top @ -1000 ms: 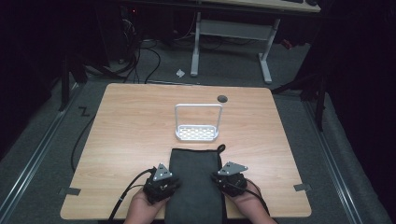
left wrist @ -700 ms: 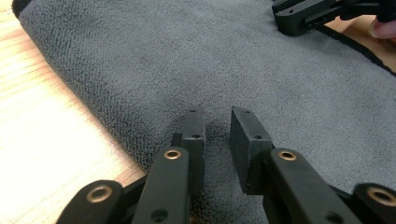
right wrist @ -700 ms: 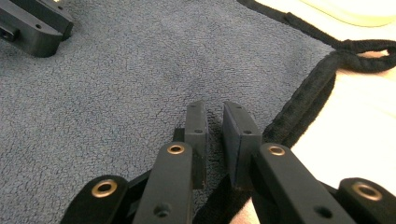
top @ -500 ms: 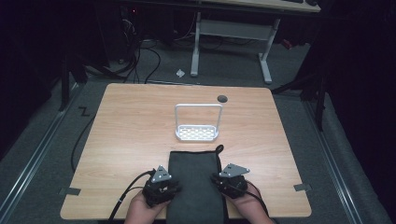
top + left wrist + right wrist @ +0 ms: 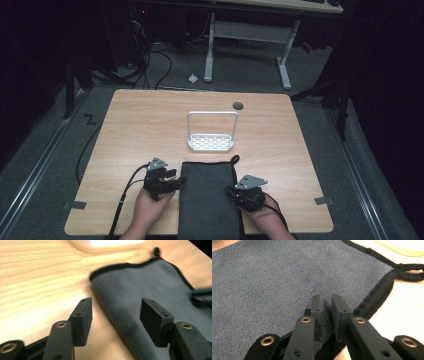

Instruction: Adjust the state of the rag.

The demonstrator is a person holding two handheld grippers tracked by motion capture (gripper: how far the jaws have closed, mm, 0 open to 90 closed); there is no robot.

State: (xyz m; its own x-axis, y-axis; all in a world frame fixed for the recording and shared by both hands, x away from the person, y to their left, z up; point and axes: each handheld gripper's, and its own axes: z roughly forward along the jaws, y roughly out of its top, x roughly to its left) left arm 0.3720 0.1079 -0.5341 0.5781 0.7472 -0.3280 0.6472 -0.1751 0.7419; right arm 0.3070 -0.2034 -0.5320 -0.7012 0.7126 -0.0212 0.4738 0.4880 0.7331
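Observation:
A dark grey towel (image 5: 207, 200) lies folded in a long strip at the table's near edge, with a black hanging loop (image 5: 234, 159) at its far right corner. My left gripper (image 5: 176, 181) is at the towel's left edge. It is open wide, its jaws straddling the hem (image 5: 100, 290) with nothing gripped. My right gripper (image 5: 232, 190) is at the towel's right edge. In the right gripper view (image 5: 326, 307) its jaws are pressed almost together on a pinch of the towel's pile (image 5: 274, 277), just inside the black hem.
A white wire rack (image 5: 211, 143) with a tall hoop handle stands mid-table just beyond the towel. A round cable hole (image 5: 238, 105) sits near the table's far edge. Bare wood (image 5: 135, 130) stretches left and right of the towel. Another desk's legs stand on the floor behind.
My left gripper has shifted a little left and away from me, along the towel's left edge; its view is motion-blurred. The right gripper has stayed in place.

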